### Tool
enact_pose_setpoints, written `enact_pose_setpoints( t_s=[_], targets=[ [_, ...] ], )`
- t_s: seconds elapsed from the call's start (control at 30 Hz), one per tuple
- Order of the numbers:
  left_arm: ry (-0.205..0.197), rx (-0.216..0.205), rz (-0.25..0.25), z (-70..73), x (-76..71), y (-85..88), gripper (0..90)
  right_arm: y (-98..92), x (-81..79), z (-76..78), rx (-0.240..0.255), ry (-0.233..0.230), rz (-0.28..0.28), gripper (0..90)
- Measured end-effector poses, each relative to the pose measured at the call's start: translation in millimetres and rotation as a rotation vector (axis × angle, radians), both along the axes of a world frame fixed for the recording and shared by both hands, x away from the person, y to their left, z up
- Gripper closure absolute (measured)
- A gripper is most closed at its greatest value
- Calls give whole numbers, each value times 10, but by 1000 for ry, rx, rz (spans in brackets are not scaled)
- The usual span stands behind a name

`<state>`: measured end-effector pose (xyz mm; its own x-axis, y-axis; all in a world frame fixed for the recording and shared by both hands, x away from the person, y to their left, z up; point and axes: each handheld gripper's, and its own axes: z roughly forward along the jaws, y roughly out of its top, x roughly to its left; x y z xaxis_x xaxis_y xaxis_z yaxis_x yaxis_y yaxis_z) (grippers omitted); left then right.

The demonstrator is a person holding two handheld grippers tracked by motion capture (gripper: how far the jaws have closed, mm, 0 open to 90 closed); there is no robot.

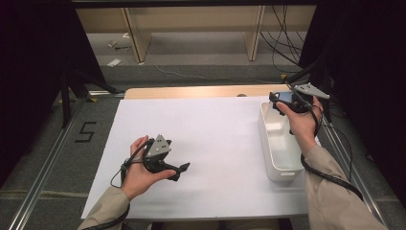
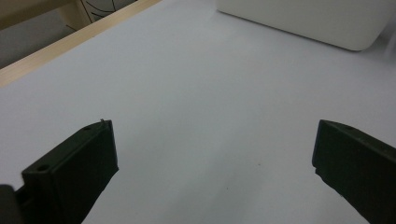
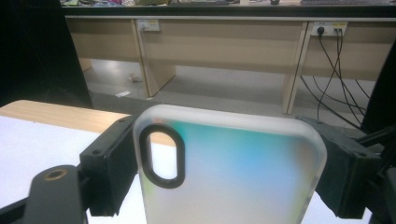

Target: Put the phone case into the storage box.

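Right tool [image 1: 287, 99] clamped on a phone case [image 3: 229, 172] at two o'clock, over the white bin [image 1: 280, 160].
Case's lower end is cut off; left tool [image 2: 215, 154], seven o'clock on the surface [image 1: 215, 143], stands apart, empty.

right gripper [image 1: 282, 101]: over white bin [image 1: 280, 165], perhaps gripping something | left gripper [image 1: 183, 171]: low over sheet

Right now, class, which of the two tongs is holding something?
The right tongs, above the white bin, clamp a phone case; the left tongs stand open, empty.
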<state>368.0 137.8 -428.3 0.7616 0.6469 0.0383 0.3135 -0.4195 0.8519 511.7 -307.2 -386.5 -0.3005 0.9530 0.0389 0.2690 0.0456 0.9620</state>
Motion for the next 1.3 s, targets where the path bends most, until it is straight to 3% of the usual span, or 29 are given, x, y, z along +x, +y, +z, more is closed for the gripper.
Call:
enact_pose_setpoints(
  t_s=[1.3],
  targets=[
    [3,3,-4,-2,-3,-11,0,36,105,-89,-26,19,-3,190]
  ],
)
